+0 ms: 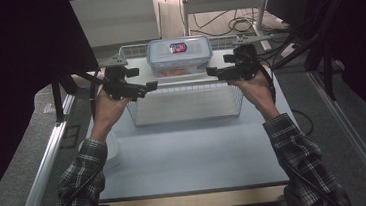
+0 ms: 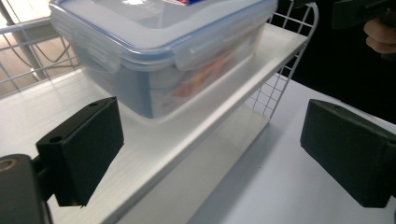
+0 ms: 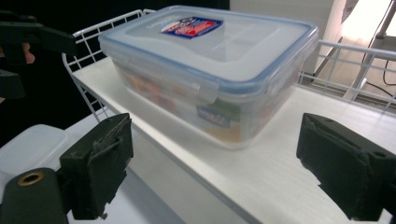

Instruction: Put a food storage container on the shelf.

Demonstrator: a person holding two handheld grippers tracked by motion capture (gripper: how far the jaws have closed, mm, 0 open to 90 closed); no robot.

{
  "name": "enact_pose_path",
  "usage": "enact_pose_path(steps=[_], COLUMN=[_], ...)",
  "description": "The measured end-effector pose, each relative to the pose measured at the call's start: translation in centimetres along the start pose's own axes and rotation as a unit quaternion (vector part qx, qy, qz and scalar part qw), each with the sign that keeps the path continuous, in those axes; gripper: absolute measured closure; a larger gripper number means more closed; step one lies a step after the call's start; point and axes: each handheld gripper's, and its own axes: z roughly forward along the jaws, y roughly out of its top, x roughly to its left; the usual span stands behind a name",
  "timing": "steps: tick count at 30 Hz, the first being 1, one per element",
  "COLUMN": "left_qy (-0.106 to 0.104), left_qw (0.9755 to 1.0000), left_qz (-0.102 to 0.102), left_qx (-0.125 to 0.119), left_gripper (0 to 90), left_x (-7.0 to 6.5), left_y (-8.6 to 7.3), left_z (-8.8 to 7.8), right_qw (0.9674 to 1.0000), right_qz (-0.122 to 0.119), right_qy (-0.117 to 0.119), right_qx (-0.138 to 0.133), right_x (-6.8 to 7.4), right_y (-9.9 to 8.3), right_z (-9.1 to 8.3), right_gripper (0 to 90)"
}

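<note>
A white table (image 1: 190,152) is seen from above, with a wire rack (image 1: 186,102) standing at its far middle. On the rack's white upper shelf (image 2: 154,154) a clear plastic box (image 1: 180,55) is set, closed by a blue-rimmed lid (image 3: 210,42) that carries a red and blue label (image 3: 191,25); coloured contents are made out dimly through its walls. The box is placed between the two grippers. The left gripper (image 1: 150,87) is held just left of the rack, the right gripper (image 1: 212,72) just right of it, each pointed inward at the box. In both gripper views the jaws are seen spread wide, with nothing gripped between them. A white lid (image 1: 113,149) is seen near the left forearm.
</note>
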Motion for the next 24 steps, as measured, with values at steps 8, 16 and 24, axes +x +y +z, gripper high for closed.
enact_pose_path(steps=[8, 16, 24], left_qy=[-0.012, -0.022, -0.023], left_qw=[0.9999, 0.9995, 0.9992], left_qz=[0.006, 0.002, 0.003], left_qx=[0.000, 0.024, 0.033], left_gripper=[3.8, 2.2, 1.3], left_x=[-1.3, -2.2, -3.3], left_y=[-1.7, -3.7, -5.2], left_z=[-0.2, -0.1, -0.2], right_qw=[0.9998, 0.9995, 0.9989], right_qz=[-0.014, -0.028, -0.044], right_qy=[0.009, 0.016, 0.018], right_qx=[0.004, 0.006, 0.008], right_x=[1.0, 1.9, 2.7], right_y=[-1.1, -2.1, -3.3], right_z=[-0.2, -0.5, -1.1], right_gripper=[8.6, 7.8, 7.8])
